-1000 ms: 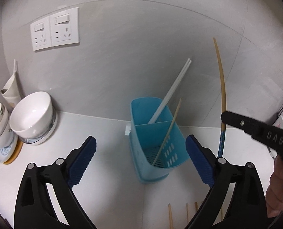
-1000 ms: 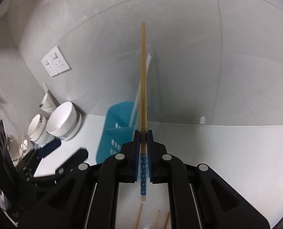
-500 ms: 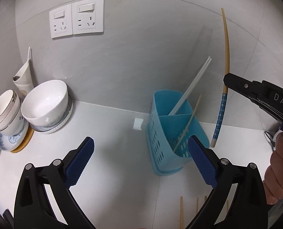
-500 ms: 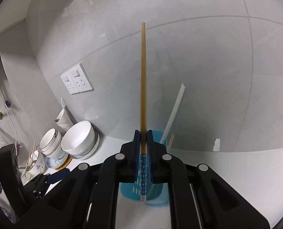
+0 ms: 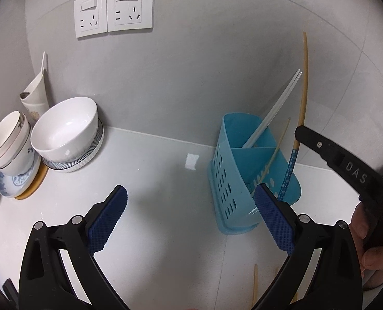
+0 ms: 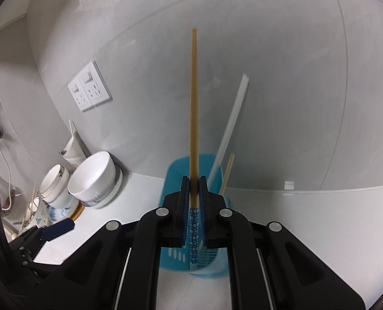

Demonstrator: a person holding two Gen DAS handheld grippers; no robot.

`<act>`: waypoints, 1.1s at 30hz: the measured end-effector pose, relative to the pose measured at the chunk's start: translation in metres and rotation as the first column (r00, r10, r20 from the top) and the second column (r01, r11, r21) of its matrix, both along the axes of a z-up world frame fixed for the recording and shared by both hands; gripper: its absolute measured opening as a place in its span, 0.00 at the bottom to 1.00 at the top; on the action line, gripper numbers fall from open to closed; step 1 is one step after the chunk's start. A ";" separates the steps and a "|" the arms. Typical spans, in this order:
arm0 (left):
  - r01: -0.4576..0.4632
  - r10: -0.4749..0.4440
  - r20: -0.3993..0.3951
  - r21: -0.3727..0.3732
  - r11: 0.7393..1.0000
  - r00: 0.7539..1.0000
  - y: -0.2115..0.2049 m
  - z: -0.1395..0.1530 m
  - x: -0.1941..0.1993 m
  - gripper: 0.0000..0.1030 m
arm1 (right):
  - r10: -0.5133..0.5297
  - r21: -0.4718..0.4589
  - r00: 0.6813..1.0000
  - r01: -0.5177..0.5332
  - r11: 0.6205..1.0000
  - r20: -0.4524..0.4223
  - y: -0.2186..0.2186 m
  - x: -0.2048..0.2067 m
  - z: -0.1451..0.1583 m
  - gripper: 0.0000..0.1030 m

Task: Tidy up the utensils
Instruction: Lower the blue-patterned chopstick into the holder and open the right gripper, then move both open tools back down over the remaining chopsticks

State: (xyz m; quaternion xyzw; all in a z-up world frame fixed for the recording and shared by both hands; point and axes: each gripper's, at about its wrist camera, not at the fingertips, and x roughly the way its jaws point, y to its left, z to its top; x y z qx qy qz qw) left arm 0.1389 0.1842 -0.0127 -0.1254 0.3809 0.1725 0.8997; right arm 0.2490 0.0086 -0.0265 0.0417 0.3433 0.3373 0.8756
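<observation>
Counter: white, grey wall behind.
Chopstick: upright, patterned end over the blue utensil holder.
Right claw: clamped on chopstick.
Left claw: wide apart, empty.
Left view only: loose chopsticks on counter.

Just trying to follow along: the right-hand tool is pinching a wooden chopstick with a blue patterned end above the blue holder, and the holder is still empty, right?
Not quite: the blue holder is not empty. The left wrist view shows white chopsticks and a thin wooden stick standing in it. The rest holds: the right gripper pinches the wooden chopstick with the blue patterned end above it.
</observation>
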 end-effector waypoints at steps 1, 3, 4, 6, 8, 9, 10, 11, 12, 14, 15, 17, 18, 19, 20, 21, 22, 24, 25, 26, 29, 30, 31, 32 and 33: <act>0.002 -0.002 -0.001 0.003 1.000 1.000 0.000 0.000 0.000 0.94 | -0.001 -0.004 1.000 0.000 1.000 -0.007 0.000 0.000 -0.002 0.07; 0.001 -0.001 -0.002 0.002 1.000 1.000 0.000 -0.001 0.001 0.94 | -0.003 -0.017 1.000 0.003 1.000 -0.011 0.001 0.000 -0.007 0.07; -0.001 0.001 -0.003 -0.001 1.000 1.000 0.001 -0.002 0.001 0.94 | -0.003 -0.024 1.000 0.002 1.000 -0.012 0.002 -0.001 -0.009 0.07; -0.004 0.004 -0.006 -0.005 1.000 1.000 0.002 -0.003 0.003 0.94 | -0.002 -0.034 1.000 0.002 0.999 -0.011 0.004 -0.001 -0.011 0.07; -0.004 0.004 -0.006 -0.004 1.000 1.000 0.003 -0.004 0.003 0.94 | 0.000 -0.041 1.000 0.000 0.999 -0.014 0.004 -0.002 -0.012 0.07; -0.003 0.003 -0.007 -0.003 1.000 1.000 0.003 -0.004 0.004 0.94 | -0.002 -0.047 1.000 0.001 0.999 -0.015 0.005 -0.002 -0.012 0.07; -0.001 0.001 -0.007 -0.004 1.000 1.000 0.002 -0.004 0.003 0.94 | -0.003 -0.052 1.000 0.003 0.999 -0.015 0.005 -0.002 -0.012 0.07; -0.001 0.001 -0.007 -0.005 1.000 1.000 0.002 -0.004 0.003 0.94 | -0.002 -0.059 1.000 0.001 0.998 -0.017 0.006 -0.001 -0.012 0.08; -0.001 0.001 -0.007 -0.005 1.000 1.000 0.002 -0.005 0.004 0.94 | -0.006 -0.068 1.000 0.004 0.998 -0.018 0.006 -0.001 -0.012 0.09; -0.001 0.001 -0.006 -0.006 1.000 1.000 0.002 -0.005 0.004 0.94 | -0.011 -0.088 1.000 0.010 0.996 -0.017 0.005 -0.002 -0.010 0.09; 0.000 0.000 -0.006 -0.006 1.000 1.000 0.002 -0.005 0.004 0.94 | -0.014 -0.103 1.000 0.012 0.995 -0.018 0.005 -0.002 -0.009 0.09; 0.002 -0.002 -0.005 -0.006 1.000 1.000 0.001 -0.004 0.003 0.94 | -0.019 -0.121 1.000 0.016 0.993 -0.021 0.003 -0.002 -0.007 0.13; 0.004 -0.004 -0.005 -0.006 1.000 1.000 0.001 -0.005 0.003 0.94 | -0.023 -0.127 0.999 0.019 0.992 -0.024 0.002 -0.002 -0.005 0.18; 0.006 -0.006 -0.004 -0.005 1.000 1.000 0.000 -0.004 0.003 0.94 | -0.029 -0.132 0.999 0.025 0.991 -0.027 0.000 -0.002 -0.004 0.28; 0.008 -0.008 -0.003 -0.005 1.000 1.000 0.000 -0.004 0.003 0.94 | -0.040 -0.131 0.999 0.036 0.991 -0.027 -0.004 -0.003 -0.002 0.34; 0.011 -0.011 -0.002 -0.005 1.000 1.000 -0.002 -0.003 0.003 0.94 | -0.048 -0.135 0.998 0.044 0.990 -0.027 -0.007 -0.004 0.000 0.36; 0.013 -0.013 -0.002 -0.005 1.000 1.000 -0.003 -0.003 0.003 0.94 | -0.049 -0.139 0.998 0.045 0.989 -0.026 -0.009 -0.005 0.002 0.40; 0.017 -0.017 -0.002 -0.005 1.000 1.000 -0.005 -0.001 0.003 0.94 | -0.059 -0.154 0.998 0.055 0.987 -0.024 -0.014 -0.007 0.005 0.51; 0.019 -0.019 -0.003 -0.005 1.000 1.000 -0.006 -0.001 0.003 0.94 | -0.066 -0.156 0.998 0.062 0.986 -0.023 -0.018 -0.007 0.007 0.55; 0.018 -0.018 -0.006 -0.009 1.000 1.000 -0.007 0.000 0.003 0.94 | -0.079 -0.162 0.997 0.075 0.984 -0.021 -0.022 -0.009 0.008 0.60; 0.022 -0.022 -0.010 -0.017 1.000 1.000 -0.010 0.002 0.003 0.94 | -0.102 -0.181 0.995 0.097 0.979 -0.019 -0.032 -0.011 0.011 0.72; 0.026 -0.026 -0.011 -0.012 1.000 1.000 -0.012 0.003 0.003 0.94 | -0.110 -0.188 0.994 0.104 0.977 -0.022 -0.035 -0.012 0.012 0.75; 0.031 -0.031 -0.012 -0.008 0.999 0.999 -0.015 0.003 0.003 0.94 | -0.118 -0.194 0.993 0.111 0.975 -0.026 -0.038 -0.012 0.012 0.79; 0.035 -0.035 -0.013 -0.006 0.999 0.999 -0.017 0.004 0.003 0.94 | -0.126 -0.199 0.991 0.116 0.973 -0.036 -0.043 -0.013 0.011 0.84; 0.040 -0.041 -0.017 -0.004 0.999 0.999 -0.019 0.004 0.003 0.94 | -0.127 -0.199 0.991 0.115 0.973 -0.048 -0.047 -0.014 0.011 0.87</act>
